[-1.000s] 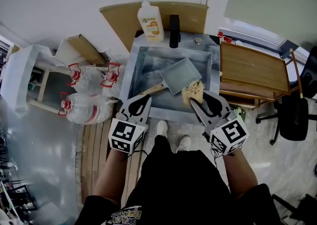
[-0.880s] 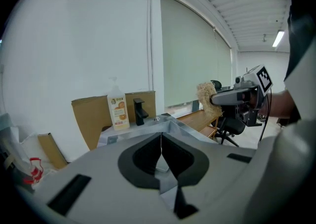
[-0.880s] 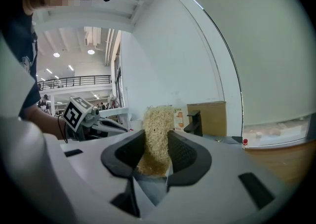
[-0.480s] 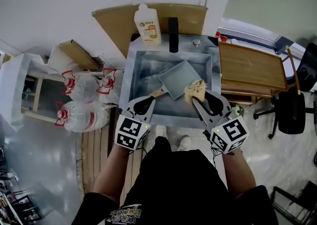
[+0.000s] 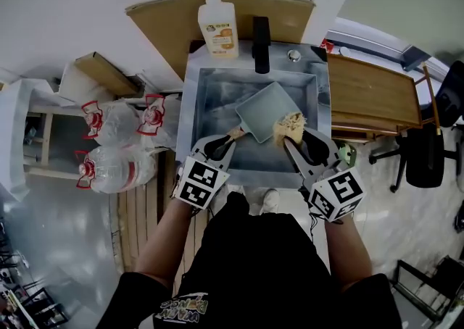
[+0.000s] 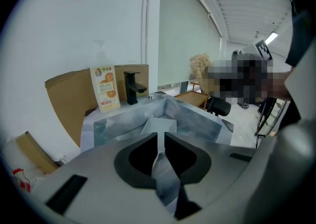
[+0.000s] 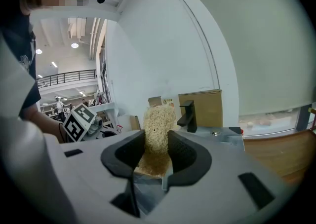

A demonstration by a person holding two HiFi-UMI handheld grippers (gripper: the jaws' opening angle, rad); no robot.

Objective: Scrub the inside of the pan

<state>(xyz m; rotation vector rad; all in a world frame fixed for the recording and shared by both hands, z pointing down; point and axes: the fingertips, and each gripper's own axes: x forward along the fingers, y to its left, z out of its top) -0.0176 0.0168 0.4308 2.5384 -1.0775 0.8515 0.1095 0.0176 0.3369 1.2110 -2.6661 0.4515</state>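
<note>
Bracing pan handle (image 5: 235, 132) in left gripper (image 5: 226, 139): jaws just eased apart slightly, handle pinched between them. Right gripper (image 5: 293, 138) clenched on loofah scrubber (image 5: 290, 123), at right edge of pan (image 5: 264, 106), pan lying in sink (image 5: 210, 96). Both forearms reach forward, grippers angled down and inward. Best practice: firm left hold, carry loofah over rim onto pan floor, press, circle. Beyond: tap (image 5: 261, 34), detergent bottle (image 5: 218, 28).

1. Sink (image 5: 190, 114) dead ahead at 12 o'clock, pan (image 5: 264, 106) inside, handle toward 7.
2. Scrubber (image 5: 290, 126) at the pan's 4 o'clock edge.
3. Behind the sink: soap bottle (image 5: 218, 28) at 11, faucet (image 5: 261, 34) at 12.
4. Table (image 5: 373, 92) at 3, bagged bottles (image 5: 116, 164) at 9.
</note>
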